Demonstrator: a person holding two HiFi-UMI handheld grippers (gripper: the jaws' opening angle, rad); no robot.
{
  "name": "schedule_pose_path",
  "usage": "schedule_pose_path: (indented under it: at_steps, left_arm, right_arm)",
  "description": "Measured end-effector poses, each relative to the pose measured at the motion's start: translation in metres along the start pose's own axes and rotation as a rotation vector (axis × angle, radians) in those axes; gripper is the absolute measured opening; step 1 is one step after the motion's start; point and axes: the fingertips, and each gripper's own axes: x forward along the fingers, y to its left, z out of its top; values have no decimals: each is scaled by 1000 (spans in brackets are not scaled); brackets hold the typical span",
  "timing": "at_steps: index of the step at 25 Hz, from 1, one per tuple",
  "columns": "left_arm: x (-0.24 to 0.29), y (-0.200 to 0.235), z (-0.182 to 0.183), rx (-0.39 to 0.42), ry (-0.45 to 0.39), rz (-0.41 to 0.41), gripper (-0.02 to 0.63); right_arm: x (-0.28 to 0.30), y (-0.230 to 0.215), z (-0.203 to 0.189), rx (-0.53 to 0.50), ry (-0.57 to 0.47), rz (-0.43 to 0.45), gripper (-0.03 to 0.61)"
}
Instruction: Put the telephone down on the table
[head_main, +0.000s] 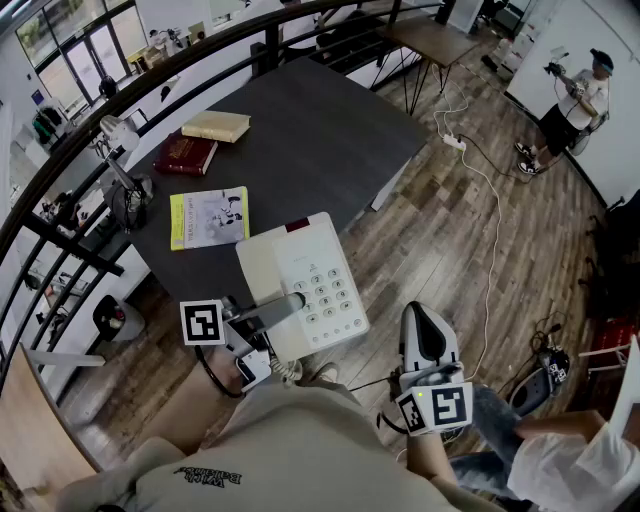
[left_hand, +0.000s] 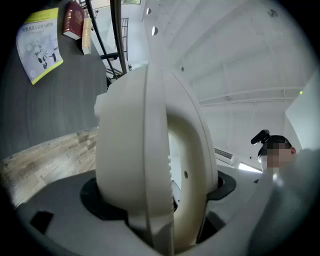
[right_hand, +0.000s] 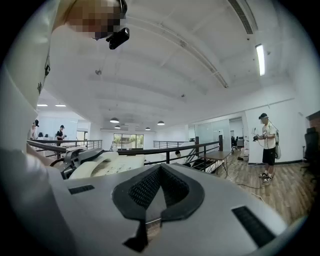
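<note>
A cream push-button telephone (head_main: 305, 285) with its handset in the cradle hangs over the near edge of the dark grey table (head_main: 310, 140), partly above the wooden floor. My left gripper (head_main: 287, 303) is shut on its near end, jaws spread wide across the body; in the left gripper view the telephone (left_hand: 145, 150) fills the space between them. My right gripper (head_main: 425, 328) is lower right, away from the telephone, over the floor, with its jaws together and nothing in them (right_hand: 159, 192). The telephone (right_hand: 100, 167) shows at the left of the right gripper view.
On the table lie a yellow-edged booklet (head_main: 208, 216), a red book (head_main: 185, 153) and a tan book (head_main: 216, 126), with a desk lamp (head_main: 118, 140) at its left edge. A dark railing (head_main: 150, 85) curves behind. A white cable (head_main: 490, 200) crosses the floor; another person (head_main: 575, 100) stands far right.
</note>
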Motion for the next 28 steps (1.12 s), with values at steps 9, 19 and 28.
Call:
schedule_pose_path:
  at_steps: [9, 19, 28]
  left_arm:
    - [11, 6, -9, -17, 28, 17, 443]
    - [45, 8, -43, -12, 73, 38, 443]
    - [88, 20, -59, -81, 40, 16, 443]
  right_arm:
    - [-4, -14, 4, -24, -44, -53, 0]
    - [-19, -52, 8, -10, -90, -89, 0]
    - [-31, -94, 1, -18, -114, -89, 0]
